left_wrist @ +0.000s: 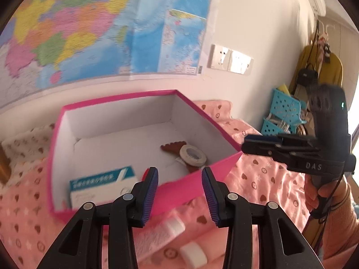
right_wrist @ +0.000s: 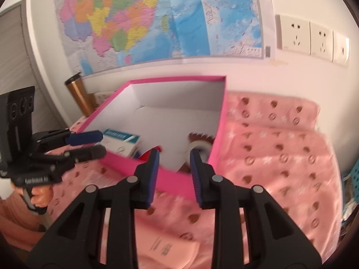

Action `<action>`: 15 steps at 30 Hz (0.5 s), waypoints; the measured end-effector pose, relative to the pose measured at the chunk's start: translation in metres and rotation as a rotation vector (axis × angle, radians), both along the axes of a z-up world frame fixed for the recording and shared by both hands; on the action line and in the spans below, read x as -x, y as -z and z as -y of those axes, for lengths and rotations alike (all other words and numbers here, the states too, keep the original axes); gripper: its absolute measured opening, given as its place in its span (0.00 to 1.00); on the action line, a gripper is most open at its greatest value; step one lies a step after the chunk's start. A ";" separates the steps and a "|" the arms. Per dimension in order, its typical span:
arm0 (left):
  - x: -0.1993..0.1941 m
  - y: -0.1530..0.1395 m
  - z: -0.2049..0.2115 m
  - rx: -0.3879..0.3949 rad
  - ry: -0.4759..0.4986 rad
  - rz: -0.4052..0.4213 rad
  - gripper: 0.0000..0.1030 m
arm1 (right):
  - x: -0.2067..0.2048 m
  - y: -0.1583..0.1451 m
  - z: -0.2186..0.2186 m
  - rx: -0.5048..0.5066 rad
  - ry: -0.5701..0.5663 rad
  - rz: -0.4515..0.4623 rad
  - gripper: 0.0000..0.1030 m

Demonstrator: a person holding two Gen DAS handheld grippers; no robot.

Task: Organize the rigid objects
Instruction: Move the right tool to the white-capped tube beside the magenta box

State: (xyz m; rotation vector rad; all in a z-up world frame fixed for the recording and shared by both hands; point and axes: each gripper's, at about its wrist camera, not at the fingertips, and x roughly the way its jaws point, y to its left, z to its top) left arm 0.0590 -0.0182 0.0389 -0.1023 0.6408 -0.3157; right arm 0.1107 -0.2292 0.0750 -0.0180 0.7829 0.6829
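Carton [left_wrist: 102, 185] at left, tape roll [left_wrist: 193, 155] at right, both inside box [left_wrist: 197, 186].

Both grippers are black plastic with silver rivets and ribbed blue pads on the fingers [left_wrist: 151, 192]; the right gripper [left_wrist: 258, 144] reads "DAS", trails a black cable, beside a peach knit sleeve [left_wrist: 341, 219]

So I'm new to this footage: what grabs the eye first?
The open pink box on the pink patterned cloth, holding a teal-and-white carton and a tape roll. Behind it, a colourful map fills the wall. Both grippers, left and right, are empty.
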 end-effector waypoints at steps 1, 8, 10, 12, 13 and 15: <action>0.006 0.002 -0.006 0.003 -0.017 0.000 0.40 | 0.004 0.004 -0.001 -0.007 -0.013 -0.015 0.32; 0.028 0.033 -0.037 0.004 -0.131 -0.077 0.41 | 0.020 0.048 -0.021 -0.008 -0.089 -0.143 0.32; 0.032 0.046 -0.050 0.018 -0.170 -0.118 0.41 | 0.022 0.060 -0.029 -0.015 -0.111 -0.177 0.32; 0.035 0.058 -0.060 0.026 -0.207 -0.155 0.41 | 0.023 0.071 -0.039 -0.026 -0.134 -0.210 0.32; 0.036 0.064 -0.065 0.026 -0.225 -0.174 0.41 | 0.023 0.076 -0.045 -0.027 -0.140 -0.222 0.33; 0.038 0.077 -0.074 0.036 -0.248 -0.215 0.41 | 0.021 0.085 -0.054 -0.034 -0.152 -0.246 0.33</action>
